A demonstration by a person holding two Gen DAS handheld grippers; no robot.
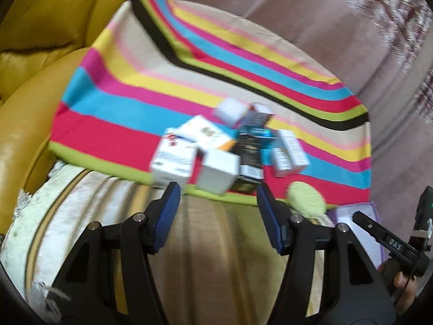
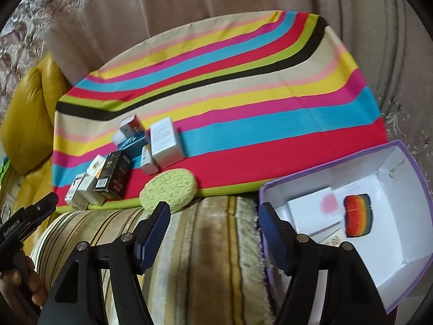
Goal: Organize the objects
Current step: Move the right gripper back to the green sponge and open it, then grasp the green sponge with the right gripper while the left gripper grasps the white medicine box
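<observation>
Closest in, the left gripper [image 1: 217, 195] has its blue-padded jaws spread with nothing between them, hanging above a beige and gold striped plush cushion [image 1: 205, 243], and the right gripper [image 2: 213, 216] has its jaws spread as well, gripping nothing, over the same cushion. Just right of the right gripper sits an open cardboard box with a lilac rim and white inside [image 2: 416, 168], and in it lie a flat white card with a pink smudge [image 2: 314, 208] and a small rainbow-striped comb-like piece [image 2: 358, 215]. A little further out, a round pale-green sponge [image 2: 169, 191] rests on the near edge of a bright multicoloured striped cloth [image 2: 243, 108]. Beyond that, a jumbled cluster of small white, black and teal cartons [image 1: 224, 149] sits on the cloth. Further back there's a mustard-yellow leather seat [image 1: 48, 27] on the left, and a dusty pink curtain-like fabric [image 2: 189, 0] closes the far side.
</observation>
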